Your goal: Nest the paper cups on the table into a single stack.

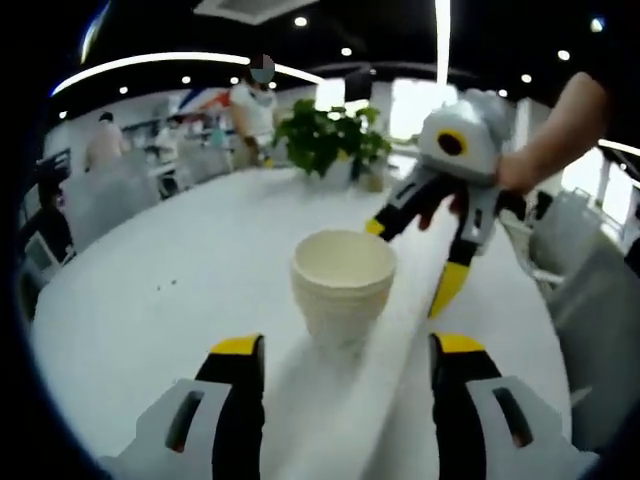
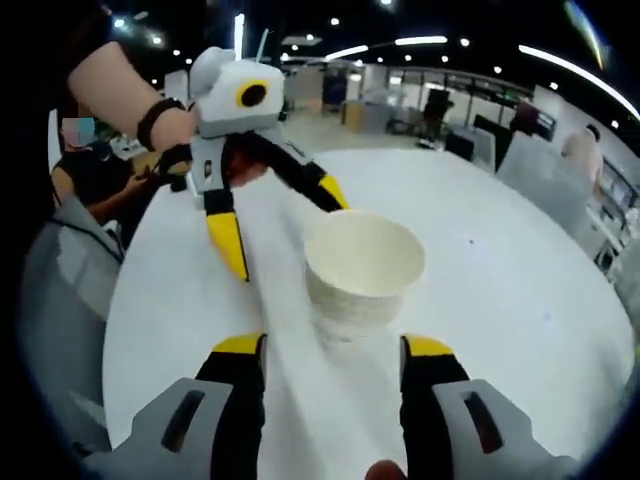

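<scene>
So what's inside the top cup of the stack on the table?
The top cup looks empty: its pale inner wall shows, with nothing sticking out. Its bottom is hidden by the rim. It sits nested in the cups below, and how many there are cannot be told.

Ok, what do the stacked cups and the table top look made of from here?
The stacked cups look like matte cream paper: dull walls, thin rolled rims layered one over another. The table top looks like a smooth white laminate or painted surface with a faint sheen; which one is unclear. Both hand-held grippers stand open beside the stack.
</scene>
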